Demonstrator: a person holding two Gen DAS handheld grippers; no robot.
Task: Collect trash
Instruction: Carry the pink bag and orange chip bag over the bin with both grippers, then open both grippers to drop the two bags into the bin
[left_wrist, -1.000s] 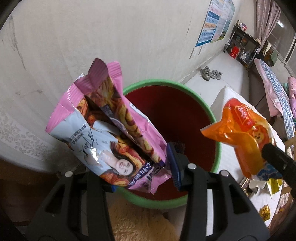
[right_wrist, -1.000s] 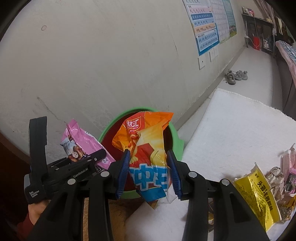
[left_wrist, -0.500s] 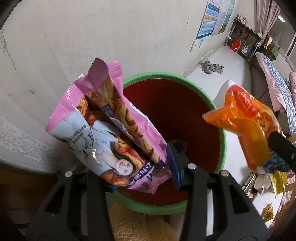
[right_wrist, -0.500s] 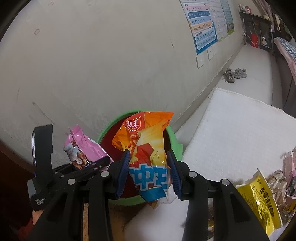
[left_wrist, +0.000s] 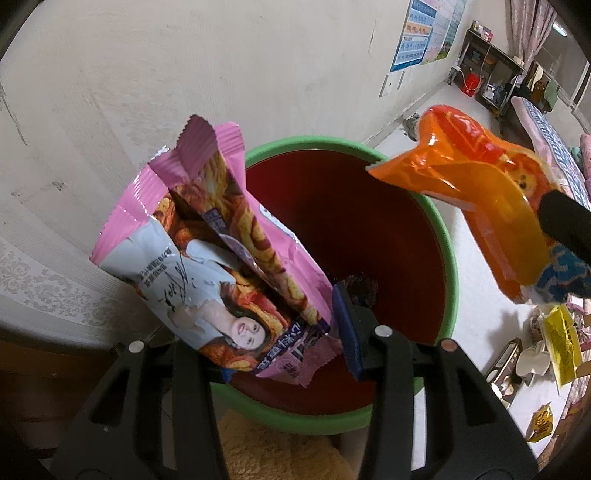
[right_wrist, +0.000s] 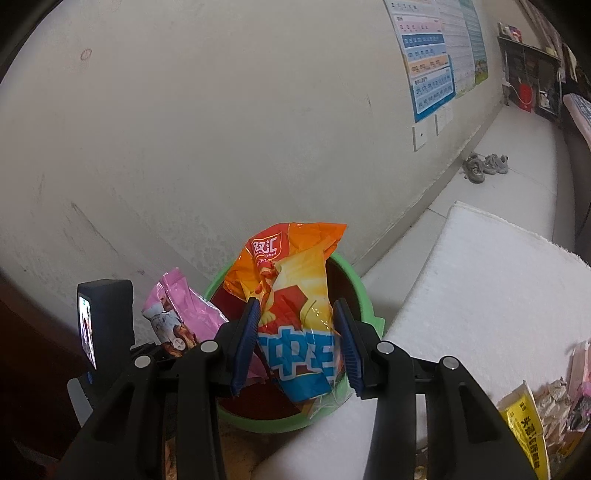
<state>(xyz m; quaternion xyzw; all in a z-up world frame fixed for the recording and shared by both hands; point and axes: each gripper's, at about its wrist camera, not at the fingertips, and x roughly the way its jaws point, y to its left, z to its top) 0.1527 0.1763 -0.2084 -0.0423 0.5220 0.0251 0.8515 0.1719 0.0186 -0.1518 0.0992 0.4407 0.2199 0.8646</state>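
Two snack bags are held, one per gripper. The left gripper (left_wrist: 284, 343) has its jaws clenched on a pink snack bag (left_wrist: 218, 266), which rises up and left of them above one green-rimmed red bin (left_wrist: 448, 258). The right gripper (right_wrist: 295, 343) grasps an orange snack bag (right_wrist: 295, 295) between its jaws, over the bin's (right_wrist: 364, 295) rim. Right of those jaws lies a white mat (right_wrist: 480, 288) with a yellow wrapper (right_wrist: 524, 428) among other litter; a pair of shoes (right_wrist: 484, 168) sits by the wall.
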